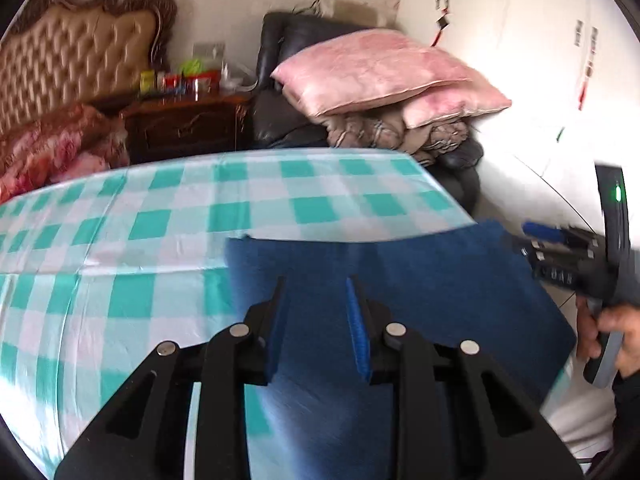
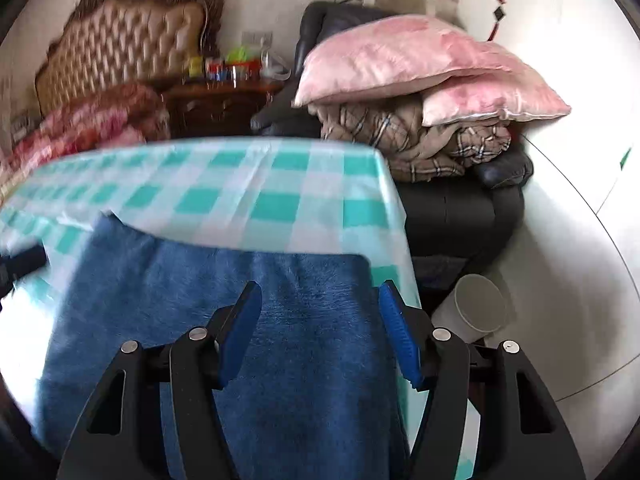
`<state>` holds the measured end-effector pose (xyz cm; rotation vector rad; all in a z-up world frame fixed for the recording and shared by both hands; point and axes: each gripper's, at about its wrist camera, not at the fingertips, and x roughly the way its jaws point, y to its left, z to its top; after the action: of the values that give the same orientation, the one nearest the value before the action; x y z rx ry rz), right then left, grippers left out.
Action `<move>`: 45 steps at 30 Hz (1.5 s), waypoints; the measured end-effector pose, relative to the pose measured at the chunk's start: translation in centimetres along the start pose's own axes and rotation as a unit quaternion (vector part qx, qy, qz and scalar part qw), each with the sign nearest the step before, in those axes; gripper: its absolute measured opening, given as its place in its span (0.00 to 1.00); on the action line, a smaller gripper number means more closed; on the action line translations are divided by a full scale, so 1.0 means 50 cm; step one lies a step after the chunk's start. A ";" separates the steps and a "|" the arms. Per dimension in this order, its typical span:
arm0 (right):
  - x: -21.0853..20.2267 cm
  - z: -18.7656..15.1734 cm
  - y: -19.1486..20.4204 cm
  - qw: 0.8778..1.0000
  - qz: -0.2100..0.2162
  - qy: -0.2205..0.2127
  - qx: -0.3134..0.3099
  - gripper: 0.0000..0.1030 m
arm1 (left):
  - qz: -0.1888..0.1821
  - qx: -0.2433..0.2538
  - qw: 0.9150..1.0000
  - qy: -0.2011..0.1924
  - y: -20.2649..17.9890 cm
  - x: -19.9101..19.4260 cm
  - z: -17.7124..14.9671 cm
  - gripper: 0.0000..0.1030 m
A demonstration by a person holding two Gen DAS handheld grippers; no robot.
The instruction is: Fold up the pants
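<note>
The blue pants [image 1: 400,280] lie flat as a folded slab on the teal-and-white checked table [image 1: 160,220], at its near right corner. My left gripper [image 1: 316,284] hovers over them, its jaws apart with only a narrow gap and nothing pinched between the pads. In the right wrist view my right gripper [image 2: 320,288] stands open wider above the pants [image 2: 280,340], which lie under it and are not gripped. From the left wrist view the right gripper [image 1: 528,240] shows at the pants' far right corner, held by a hand [image 1: 616,332]. A dark blurred shape at the left edge of the right wrist view may be the left gripper.
Beyond the table stands a dark armchair [image 2: 460,216] piled with pink pillows [image 2: 400,60] and folded blankets. A wooden nightstand [image 1: 188,128] with small bottles and a bed with a tufted headboard [image 1: 72,56] are at the back left. A white cup-shaped bin [image 2: 476,308] stands on the floor, right of the table.
</note>
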<state>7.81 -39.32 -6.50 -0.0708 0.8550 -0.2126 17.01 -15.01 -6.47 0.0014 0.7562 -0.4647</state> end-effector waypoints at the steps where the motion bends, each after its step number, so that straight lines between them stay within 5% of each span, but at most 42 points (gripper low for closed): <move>1: 0.015 -0.003 -0.009 1.000 -0.014 0.013 0.009 0.40 | 0.004 0.006 1.000 0.006 0.012 0.017 0.004 0.21; 3: 0.048 -0.021 -0.039 0.998 0.008 0.032 0.047 0.40 | -0.016 0.017 0.999 0.039 0.027 0.073 0.010 0.20; 9: 0.060 -0.044 -0.055 0.998 0.009 0.027 0.063 0.45 | 0.030 0.036 0.995 0.089 0.074 0.201 0.021 0.19; 12: 0.051 -0.045 -0.051 0.998 0.004 0.021 0.061 0.46 | 0.031 0.047 0.997 0.053 0.046 0.135 0.022 0.19; 17: -0.081 -0.062 -0.017 0.999 -0.004 -0.034 0.041 0.51 | -0.046 0.080 0.995 0.032 -0.064 -0.006 -0.057 0.28; 21: -0.103 -0.122 0.009 0.999 -0.018 -0.009 0.042 0.51 | -0.066 0.096 0.990 0.079 -0.133 -0.023 -0.161 0.30; 24: -0.076 -0.170 0.015 0.998 -0.030 0.023 0.043 0.52 | -0.043 0.116 0.987 0.105 -0.156 0.002 -0.209 0.30; 28: -0.065 -0.190 0.009 0.998 -0.028 0.018 0.057 0.53 | -0.039 0.118 0.990 0.072 -0.178 -0.013 -0.138 0.30; 32: -0.063 -0.191 0.014 0.997 -0.038 0.024 0.059 0.54 | -0.079 0.120 0.988 0.057 -0.231 0.043 -0.014 0.29; 35: -0.062 -0.192 0.014 0.997 -0.038 0.027 0.065 0.55 | -0.113 0.127 0.983 0.071 -0.292 0.133 0.046 0.25; 38: -0.061 -0.192 0.014 0.996 -0.040 0.031 0.069 0.55 | -0.101 0.132 0.975 0.147 -0.331 0.258 0.040 0.27; 39: -0.059 -0.193 0.016 0.996 -0.045 0.032 0.066 0.55 | -0.102 0.119 0.977 0.146 -0.327 0.274 0.036 0.27; 43: -0.059 -0.194 0.015 0.996 -0.044 0.029 0.071 0.56 | -0.102 0.114 0.981 0.122 -0.311 0.212 0.037 0.28; 45: -0.059 -0.196 0.013 0.996 -0.041 0.026 0.073 0.56 | -0.094 0.098 0.985 0.103 -0.282 0.153 0.026 0.37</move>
<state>-1.37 -37.82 -10.81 0.0372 0.8862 -0.3539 16.97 -31.03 -8.29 0.1649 0.9154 -0.7252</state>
